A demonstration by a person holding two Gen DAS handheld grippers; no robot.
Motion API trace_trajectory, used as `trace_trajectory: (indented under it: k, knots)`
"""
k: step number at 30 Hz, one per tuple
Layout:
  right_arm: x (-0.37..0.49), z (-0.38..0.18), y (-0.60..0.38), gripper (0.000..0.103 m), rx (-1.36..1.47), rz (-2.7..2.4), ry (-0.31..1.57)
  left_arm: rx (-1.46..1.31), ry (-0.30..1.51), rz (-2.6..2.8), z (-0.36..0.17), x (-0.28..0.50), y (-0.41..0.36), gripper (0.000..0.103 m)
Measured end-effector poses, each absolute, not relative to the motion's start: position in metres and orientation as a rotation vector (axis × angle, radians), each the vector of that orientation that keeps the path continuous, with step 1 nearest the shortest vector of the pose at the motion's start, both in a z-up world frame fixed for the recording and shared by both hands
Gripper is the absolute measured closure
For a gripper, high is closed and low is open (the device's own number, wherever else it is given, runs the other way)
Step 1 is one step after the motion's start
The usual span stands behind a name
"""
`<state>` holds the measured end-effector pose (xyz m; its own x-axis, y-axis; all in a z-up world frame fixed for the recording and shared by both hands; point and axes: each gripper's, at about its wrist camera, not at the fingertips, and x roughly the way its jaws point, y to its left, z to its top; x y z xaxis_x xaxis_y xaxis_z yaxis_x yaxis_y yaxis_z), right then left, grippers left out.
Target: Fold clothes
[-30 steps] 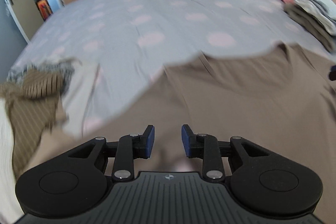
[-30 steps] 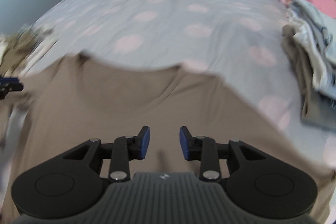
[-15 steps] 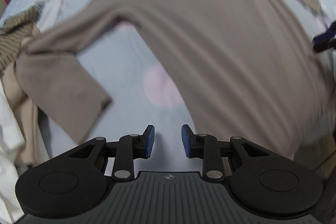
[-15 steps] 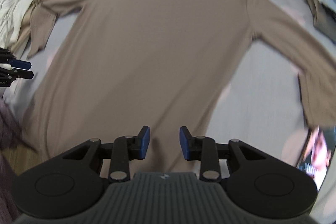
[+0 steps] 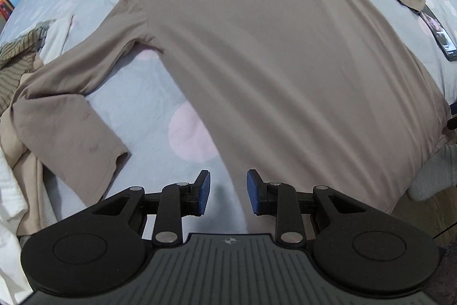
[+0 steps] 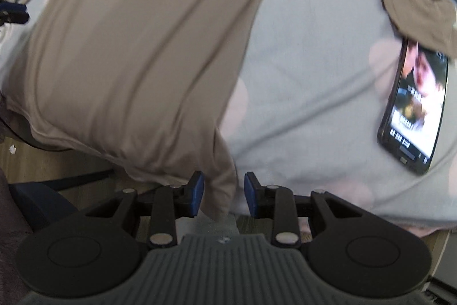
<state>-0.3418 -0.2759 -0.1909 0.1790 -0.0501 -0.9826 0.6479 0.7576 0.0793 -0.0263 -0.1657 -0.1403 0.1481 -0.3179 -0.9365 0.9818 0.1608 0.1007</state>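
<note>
Across the middle of the left view lies our brown shirt [image 5: 280,53], spread flat on the bed [image 5: 177,116]. Its neck points to the top of the frame and its bottom edge comes down toward us. So its long way runs from the top of the frame to the bottom. One sleeve [image 5: 71,93] stretches out to the lower left. The other sleeve goes to the upper right and ends by a phone [image 5: 438,36].

Our left gripper [image 5: 228,195] hangs low in the frame, just above the shirt's left side edge. Its blue pads are apart, with a gap between them, and it holds nothing.

Our right gripper [image 6: 224,195] is at the bottom corner of the shirt [image 6: 137,47], where the cloth hangs over the edge of the bed [image 6: 308,82]. That corner sits right between its pads. The pads are apart and do not pinch it. The right view is tipped far down, and we can see the floor under the bed edge. This picture is blurry.

We think the right gripper is nearer to a grab, because the hem corner is already in its gap.

Other clothes sit in a pile [image 5: 20,56] at the left edge of the left view.
</note>
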Motion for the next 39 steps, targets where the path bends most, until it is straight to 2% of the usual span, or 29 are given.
trace_trajectory:
  k: [2,3,4,5,15,19,20,22,24,25,26,32,39]
  knots:
    - [-0.341,-0.197,-0.276,0.071,0.560,-0.528,1.329,0.936,0.931,-1.156,-0.143,-0.030,-0.166,0.077]
    - [-0.339,-0.198,-0.275,0.075,0.561,-0.521,1.334,0.945,0.927,-1.155,-0.145,-0.031,-0.166,0.077]
    - [-0.336,-0.194,-0.272,0.091,0.557,-0.502,1.317,0.948,0.925,-1.155,-0.145,-0.031,-0.166,0.077]
    - [-0.333,-0.190,-0.270,0.096,0.553,-0.483,1.300,0.947,0.924,-1.155,-0.145,-0.031,-0.165,0.077]
    - [-0.302,-0.148,-0.245,0.100,0.512,-0.285,1.127,0.968,0.935,-1.147,-0.152,-0.033,-0.164,0.077]
    - [-0.269,-0.139,-0.230,0.099,0.461,-0.201,1.093,0.985,0.929,-1.152,-0.153,-0.038,-0.161,0.077]
    - [-0.265,-0.141,-0.230,0.094,0.456,-0.197,1.103,0.986,0.930,-1.151,-0.153,-0.038,-0.160,0.077]
    - [-0.261,-0.144,-0.231,0.092,0.462,-0.191,1.124,0.991,0.938,-1.137,-0.153,-0.038,-0.158,0.077]
    - [-0.264,-0.145,-0.236,0.085,0.499,-0.197,1.132,0.985,0.950,-1.129,-0.153,-0.036,-0.156,0.077]
    - [-0.268,-0.144,-0.239,0.074,0.525,-0.203,1.131,0.981,0.956,-1.126,-0.154,-0.035,-0.156,0.077]
    - [-0.272,-0.144,-0.242,0.070,0.559,-0.210,1.127,0.978,0.961,-1.124,-0.154,-0.034,-0.156,0.077]
    - [-0.286,-0.144,-0.242,0.070,0.618,-0.266,1.128,0.981,0.959,-1.139,-0.155,-0.035,-0.161,0.077]
    - [-0.263,-0.140,-0.240,0.070,0.685,-0.280,1.074,0.999,0.934,-1.165,-0.156,-0.040,-0.163,0.077]
